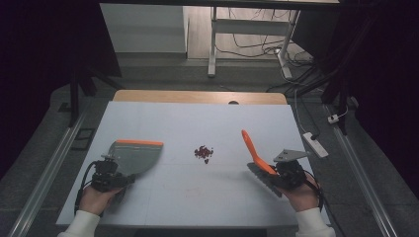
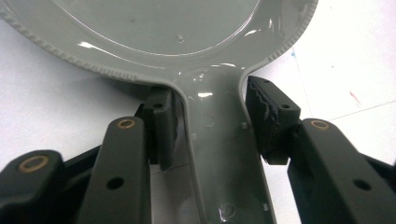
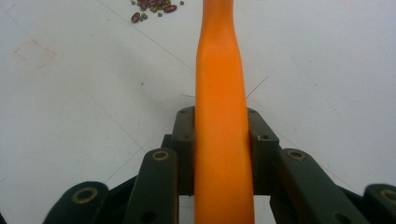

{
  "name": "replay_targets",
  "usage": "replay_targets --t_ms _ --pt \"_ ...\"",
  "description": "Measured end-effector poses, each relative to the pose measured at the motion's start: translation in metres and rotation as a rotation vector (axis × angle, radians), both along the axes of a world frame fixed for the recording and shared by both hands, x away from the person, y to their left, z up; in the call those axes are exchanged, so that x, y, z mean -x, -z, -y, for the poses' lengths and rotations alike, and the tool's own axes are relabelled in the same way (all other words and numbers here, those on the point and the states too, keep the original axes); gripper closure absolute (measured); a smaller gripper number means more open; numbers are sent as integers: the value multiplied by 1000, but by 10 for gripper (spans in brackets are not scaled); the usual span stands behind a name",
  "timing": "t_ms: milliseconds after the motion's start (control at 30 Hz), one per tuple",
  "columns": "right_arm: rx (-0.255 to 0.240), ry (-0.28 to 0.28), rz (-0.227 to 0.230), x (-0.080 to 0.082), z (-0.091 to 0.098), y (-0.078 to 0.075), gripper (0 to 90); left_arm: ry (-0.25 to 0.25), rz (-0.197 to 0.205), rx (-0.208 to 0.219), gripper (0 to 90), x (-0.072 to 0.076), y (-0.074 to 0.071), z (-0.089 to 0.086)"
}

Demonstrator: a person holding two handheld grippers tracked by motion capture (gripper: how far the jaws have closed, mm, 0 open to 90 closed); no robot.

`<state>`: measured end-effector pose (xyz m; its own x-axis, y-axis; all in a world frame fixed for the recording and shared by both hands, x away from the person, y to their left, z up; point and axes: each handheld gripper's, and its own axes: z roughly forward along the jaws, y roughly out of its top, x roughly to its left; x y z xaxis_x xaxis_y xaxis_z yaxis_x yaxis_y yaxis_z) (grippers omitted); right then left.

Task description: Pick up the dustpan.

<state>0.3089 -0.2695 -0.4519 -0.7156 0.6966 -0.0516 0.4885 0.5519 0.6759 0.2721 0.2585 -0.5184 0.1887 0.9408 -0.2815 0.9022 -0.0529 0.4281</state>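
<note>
a small heap of dark red and greenish beans (image 1: 203,152) is seen near the middle of the white table (image 1: 197,197), well apart from both tools, with nothing lying between it and either of them; faint pencil lines and a reddish mark are seen on the tabletop. beyond the far edge, a white power strip (image 1: 315,144), loose cables and the legs of a stand are seen on the floor. no writing or label can be read anywhere.

the grey dustpan (image 1: 134,157) is laid flat on the table at the left, its orange lip turned toward the far side and its handle pointed back toward the person. the pan is glossy grey plastic with a ribbed rim. its handle (image 2: 224,154) is set between the pads of the left gripper (image 2: 212,123); the pad on one side is seen against the handle, while at the other a thin gap seems to remain, so a firm grip cannot be told.

the brush (image 1: 261,168) is held at the right, tilted, its orange handle (image 3: 223,140) clamped tight in the right gripper (image 3: 223,135) and its dark bristles resting near the table
</note>
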Motion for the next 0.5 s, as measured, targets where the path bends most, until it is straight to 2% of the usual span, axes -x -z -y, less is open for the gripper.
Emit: replay_targets --t_ms 200,233,500 --pt "0 -2 -1 0 -1 0 703 -17 3 -4 612 0 0 -5" --pt "-1 -3 0 0 -1 0 703 -22 8 11 613 0 0 -8" --pt "9 -5 6 0 -2 0 703 -25 32 30 617 0 -1 -13"
